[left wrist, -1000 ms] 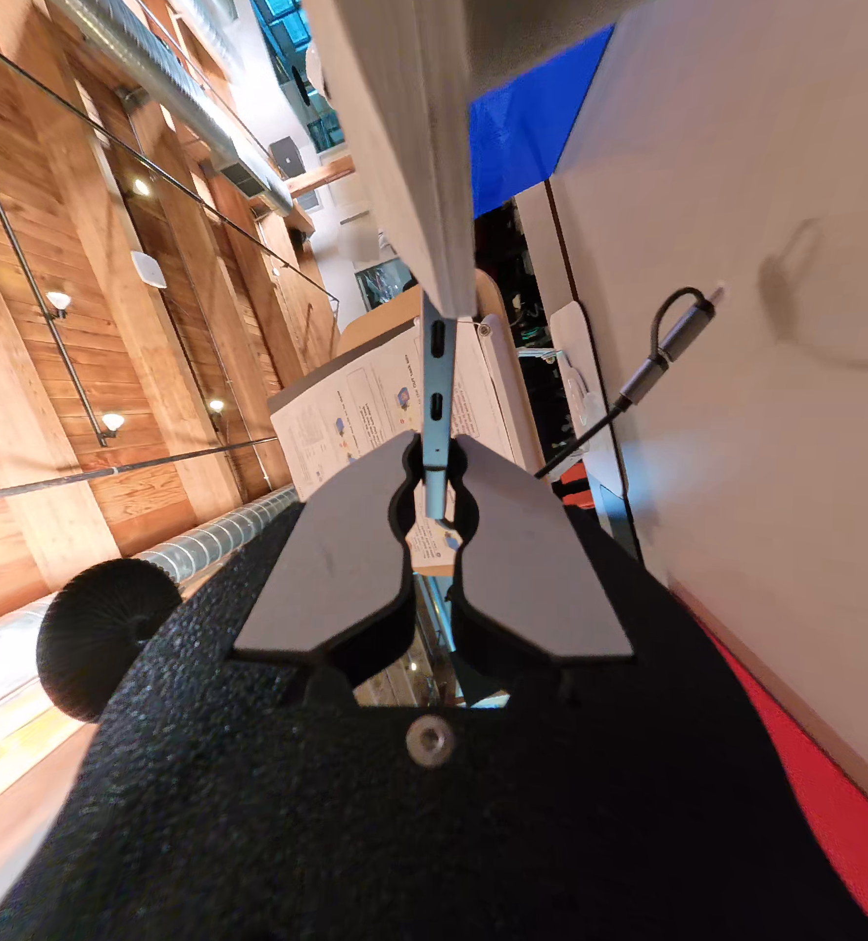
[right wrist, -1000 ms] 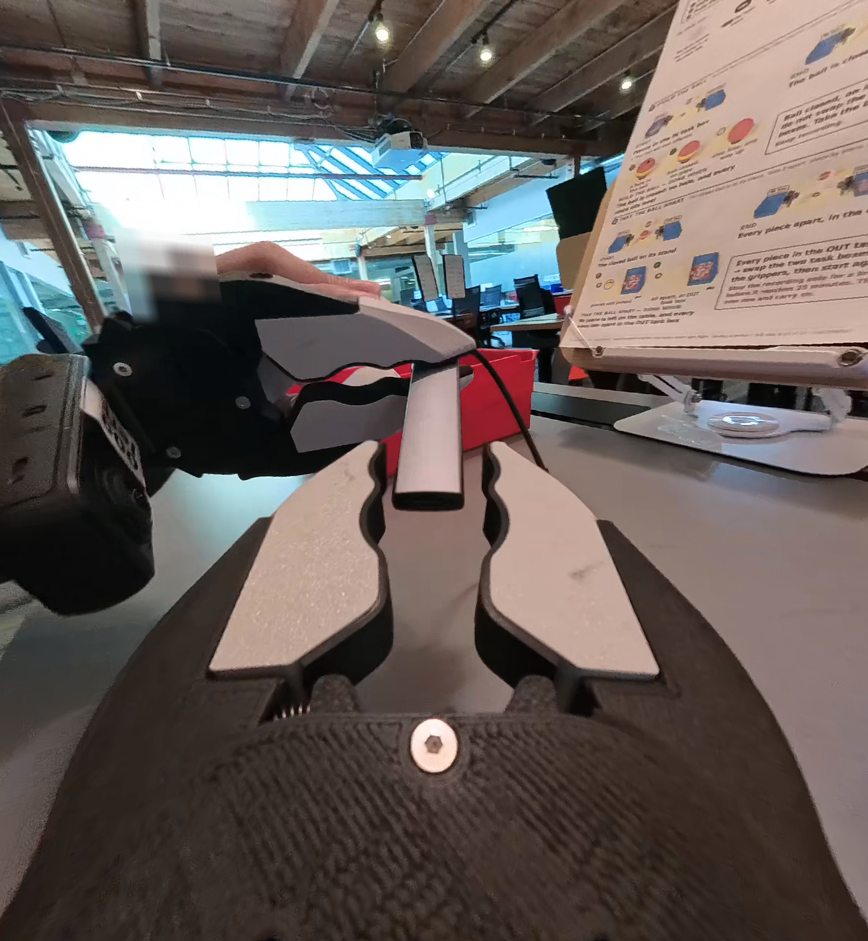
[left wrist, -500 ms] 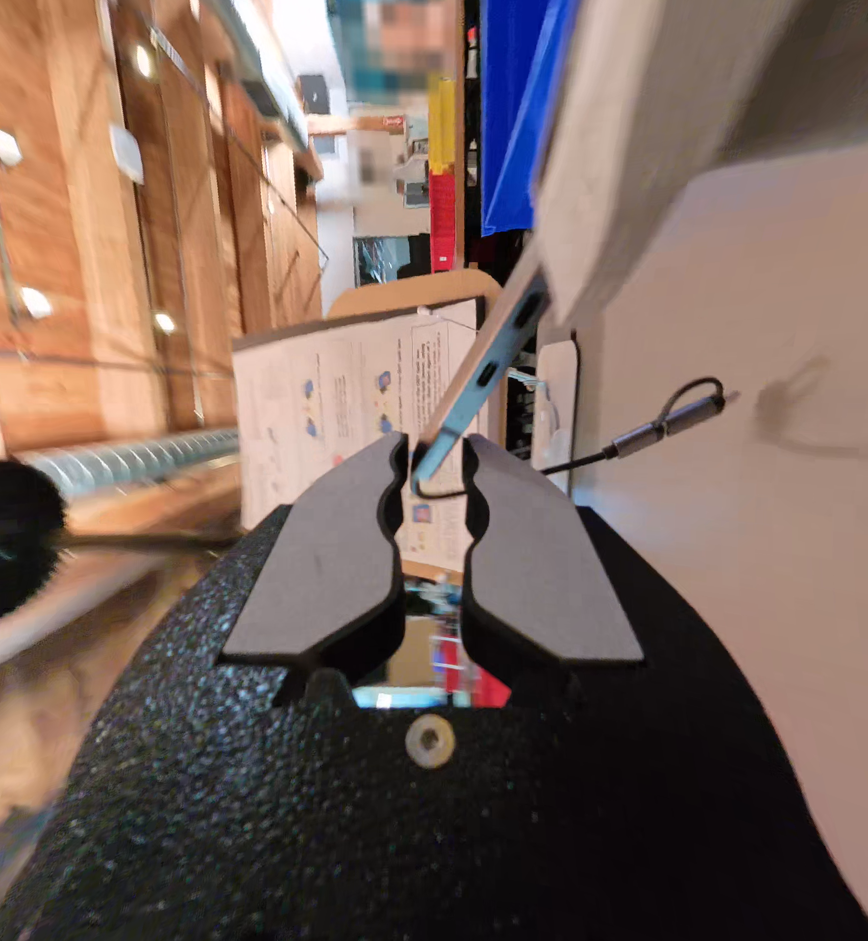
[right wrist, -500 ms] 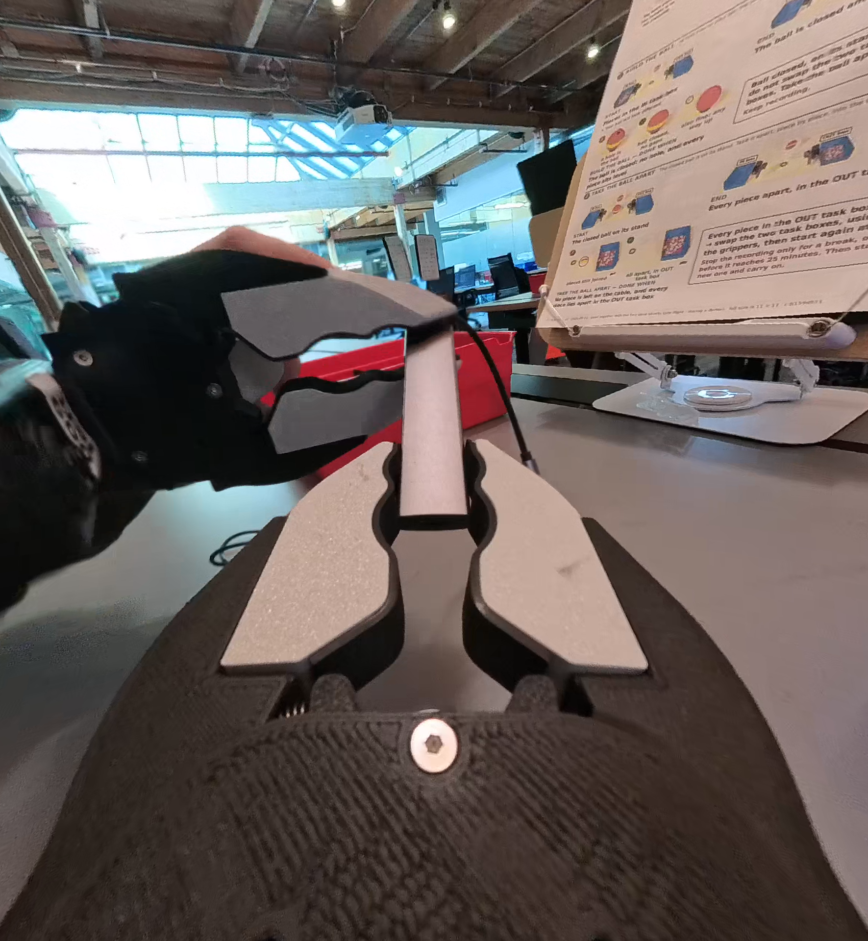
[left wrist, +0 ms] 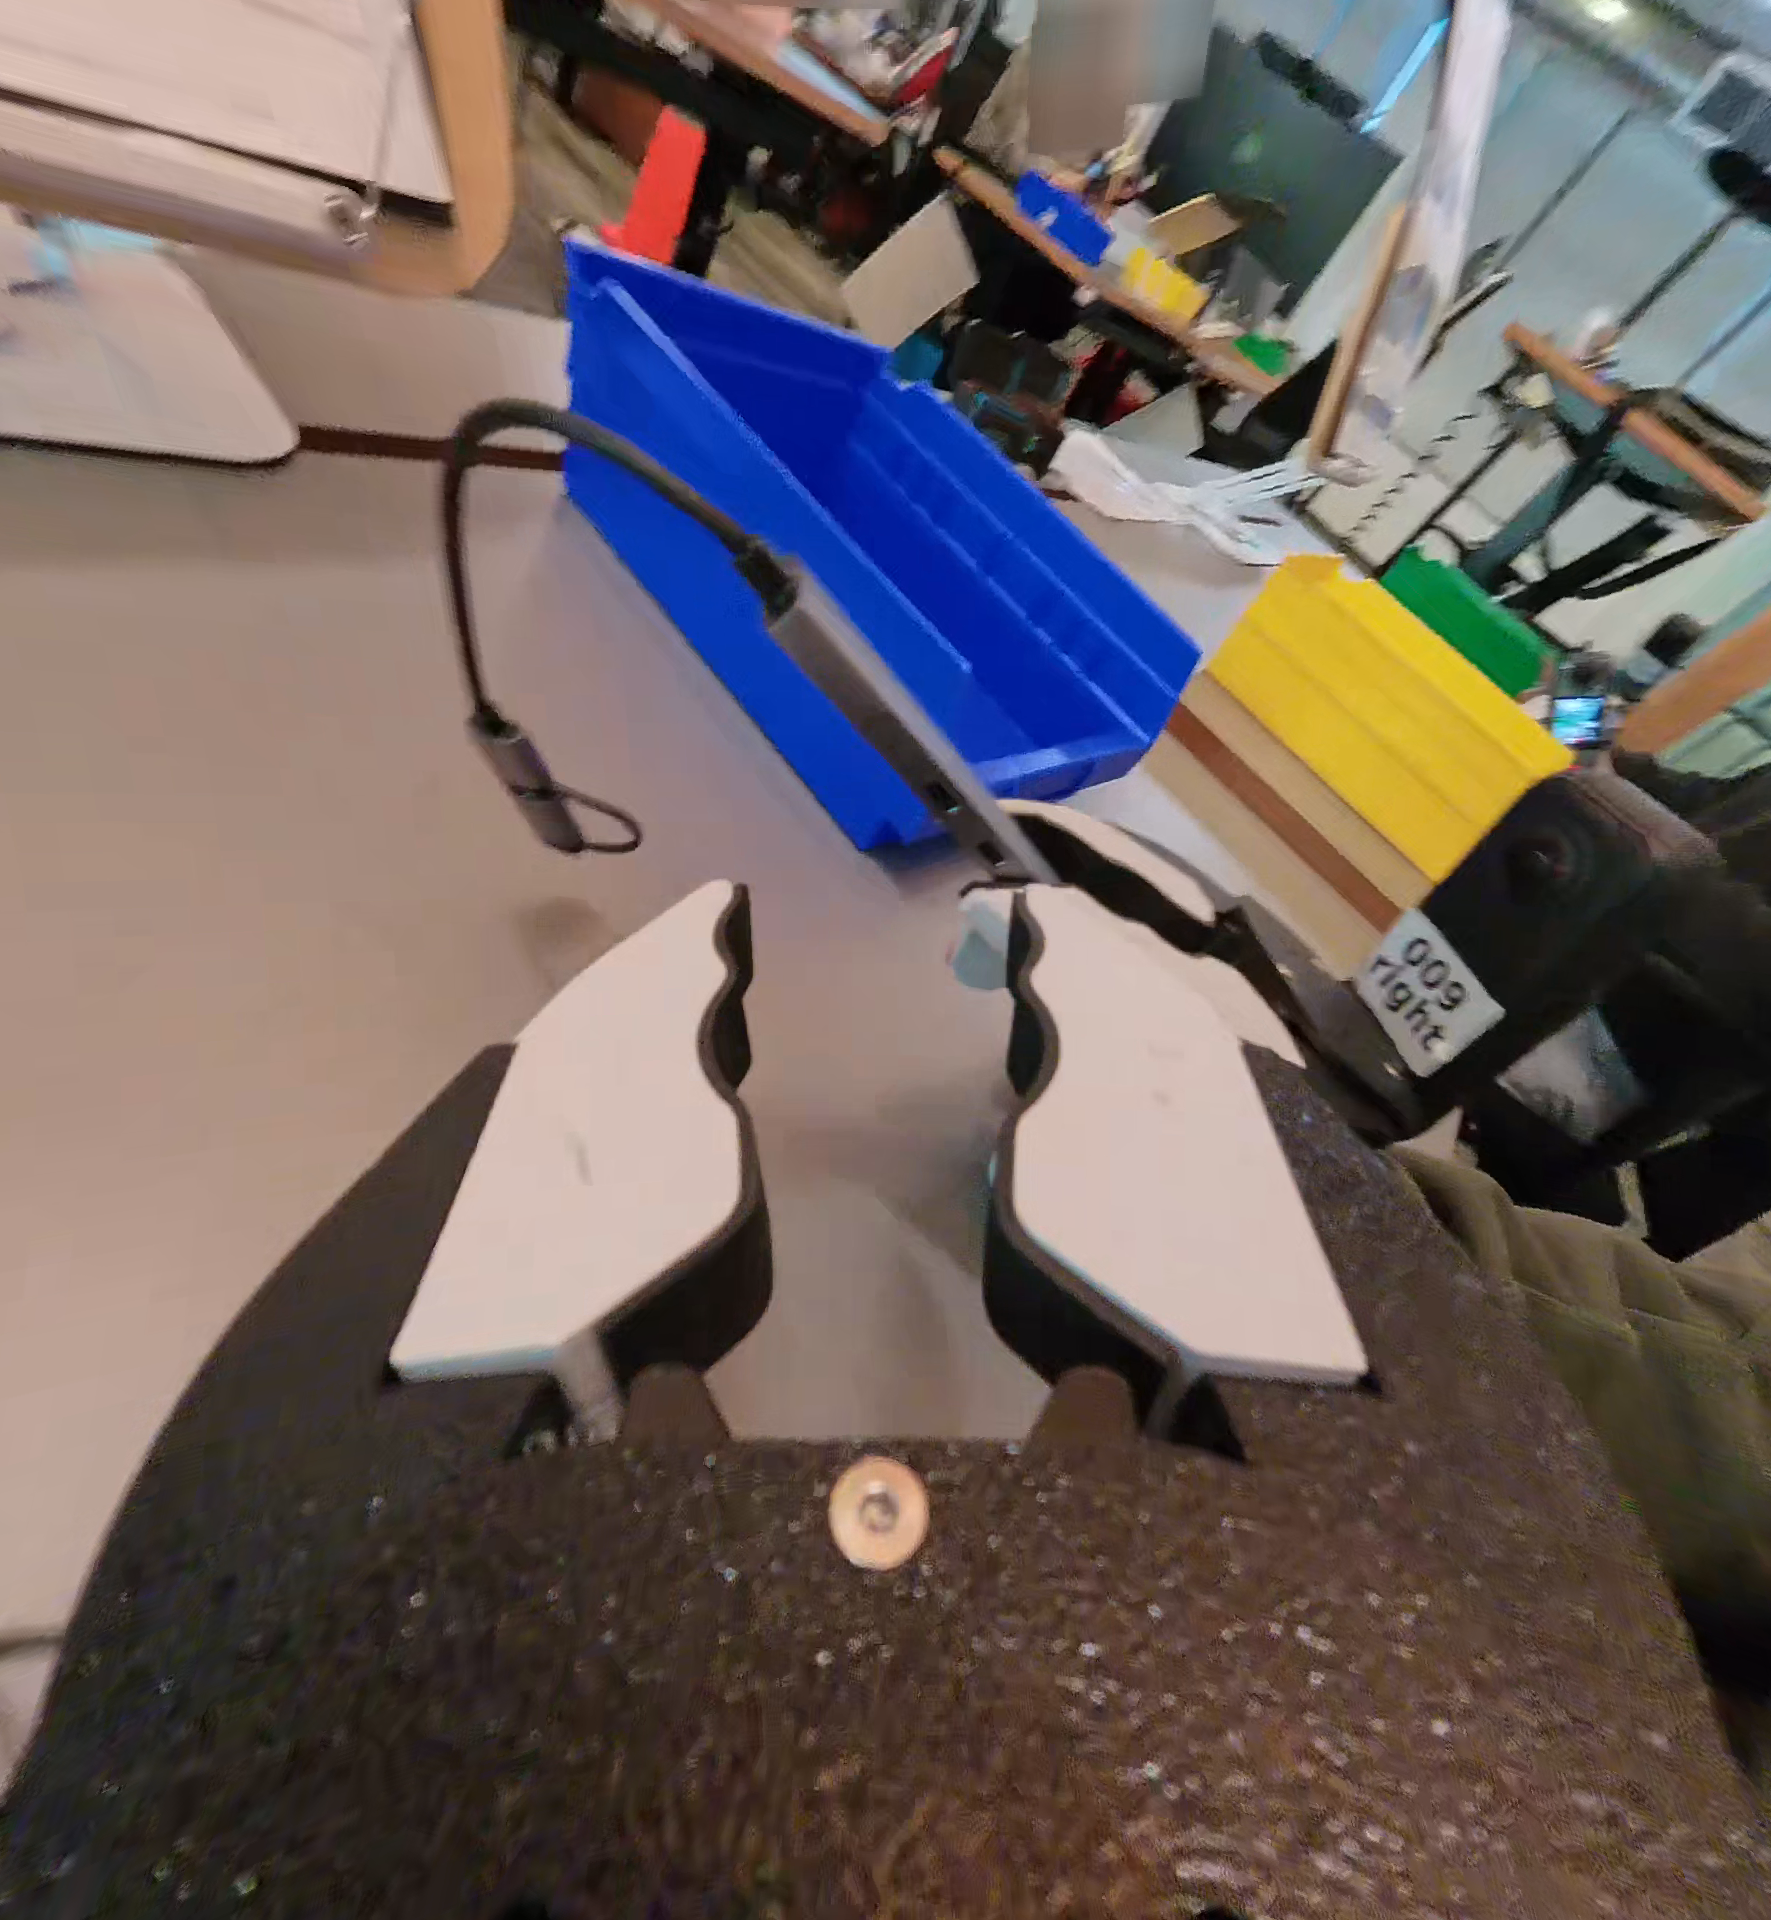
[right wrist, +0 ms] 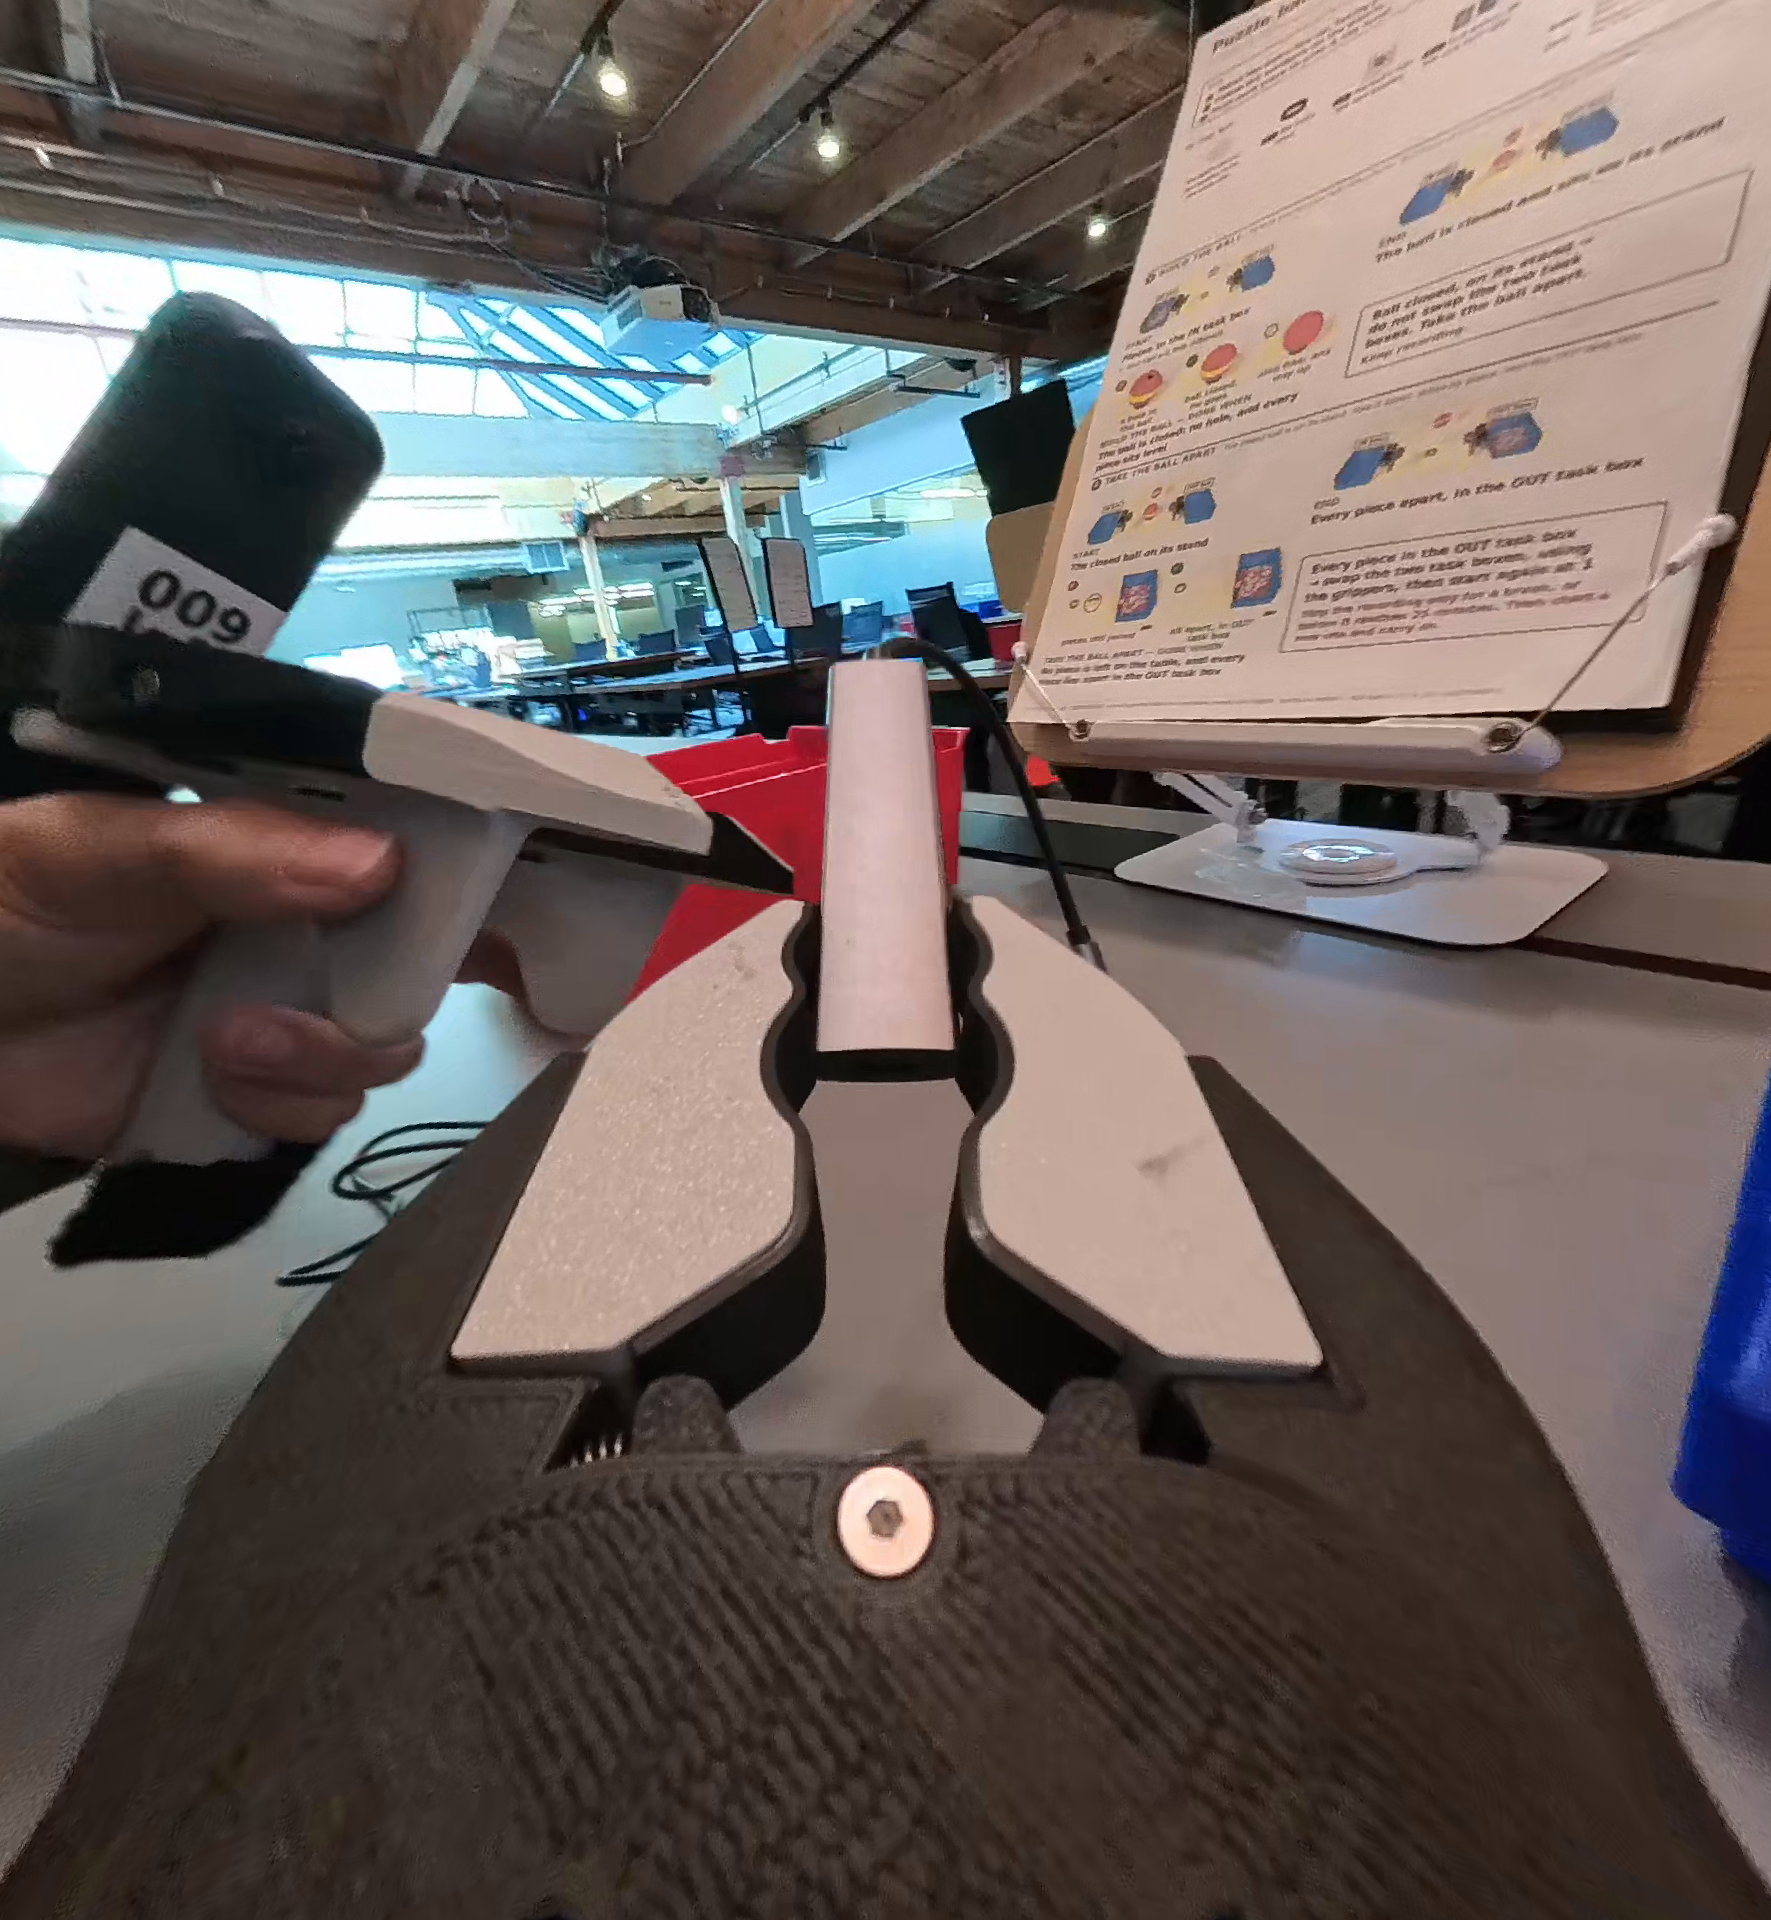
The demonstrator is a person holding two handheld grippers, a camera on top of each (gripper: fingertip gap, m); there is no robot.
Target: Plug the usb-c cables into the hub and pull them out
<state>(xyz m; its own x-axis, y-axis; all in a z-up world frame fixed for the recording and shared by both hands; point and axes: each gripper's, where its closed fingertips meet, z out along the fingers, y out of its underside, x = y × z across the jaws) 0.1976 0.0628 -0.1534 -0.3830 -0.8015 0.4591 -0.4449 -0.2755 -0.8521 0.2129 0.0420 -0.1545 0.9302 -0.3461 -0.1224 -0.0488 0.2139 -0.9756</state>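
Note:
My right gripper [right wrist: 886, 914] is shut on the near end of a slim grey hub [right wrist: 881, 810], which points away and upward above the grey table [right wrist: 1432, 1091]. The hub's black cable [right wrist: 1026, 810] drops behind the right finger. In the left wrist view the hub [left wrist: 860, 717] slants up from the right gripper's fingers, and its cable [left wrist: 465, 540] loops down to a grey plug with an adapter [left wrist: 538, 790] near the table. My left gripper [left wrist: 870, 904] is open and empty, just short of the hub's near end. It also shows in the right wrist view [right wrist: 548, 790], held by a hand.
A blue bin [left wrist: 860, 520] stands behind the hub, with yellow and green bins [left wrist: 1380, 707] to its right. A red bin [right wrist: 746, 790] and an instruction sheet on a stand [right wrist: 1380, 416] are at the table's back. A loose black cable [right wrist: 382, 1174] lies on the left. My two grippers' fingertips are within a few centimetres of each other.
My left gripper has let go of the hub, opened and swung round beside it. My right gripper has shut on the hub's near end and now holds it alone.

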